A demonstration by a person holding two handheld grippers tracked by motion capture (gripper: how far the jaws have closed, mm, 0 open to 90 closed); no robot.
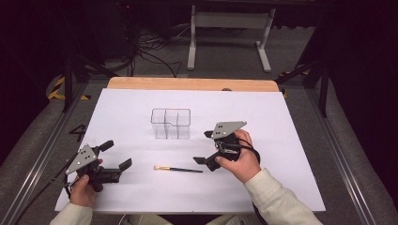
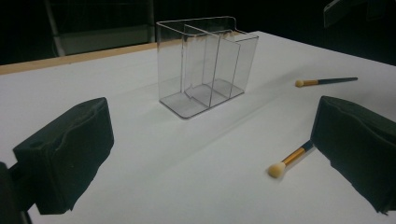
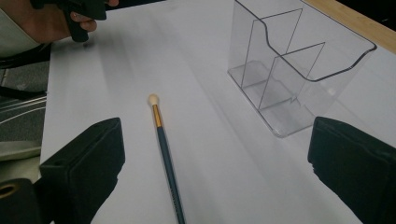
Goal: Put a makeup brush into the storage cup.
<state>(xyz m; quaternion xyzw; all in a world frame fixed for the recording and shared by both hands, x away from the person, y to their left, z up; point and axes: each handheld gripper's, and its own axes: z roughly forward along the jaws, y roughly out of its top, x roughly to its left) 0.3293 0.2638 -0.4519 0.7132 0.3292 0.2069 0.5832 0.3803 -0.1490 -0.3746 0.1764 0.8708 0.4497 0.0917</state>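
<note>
At the lower left of the high view, the left gripper [image 1: 116, 153] is held just above the white table cover [image 1: 281, 122], its jaws spread wide with nothing between them. Right of it, low in the frame's middle, a thin brush [image 1: 178, 169] lies flat on the cover, pale tip to the left and dark handle to the right. Above the brush, at the frame's centre, stands a clear divided organizer [image 1: 171, 123], upright, its compartments empty. To the right, the right gripper [image 1: 203, 147] hovers near the brush's handle end, jaws also wide apart and holding nothing.

The left gripper view shows a second brush [image 2: 326, 81] at the upper right, beyond the one whose tip [image 2: 277, 170] peeks out beside the right-hand jaw. The right gripper view shows the brush [image 3: 164, 148] lying between the jaws, the organizer [image 3: 299, 65] at upper right, and the other hand at upper left.
</note>
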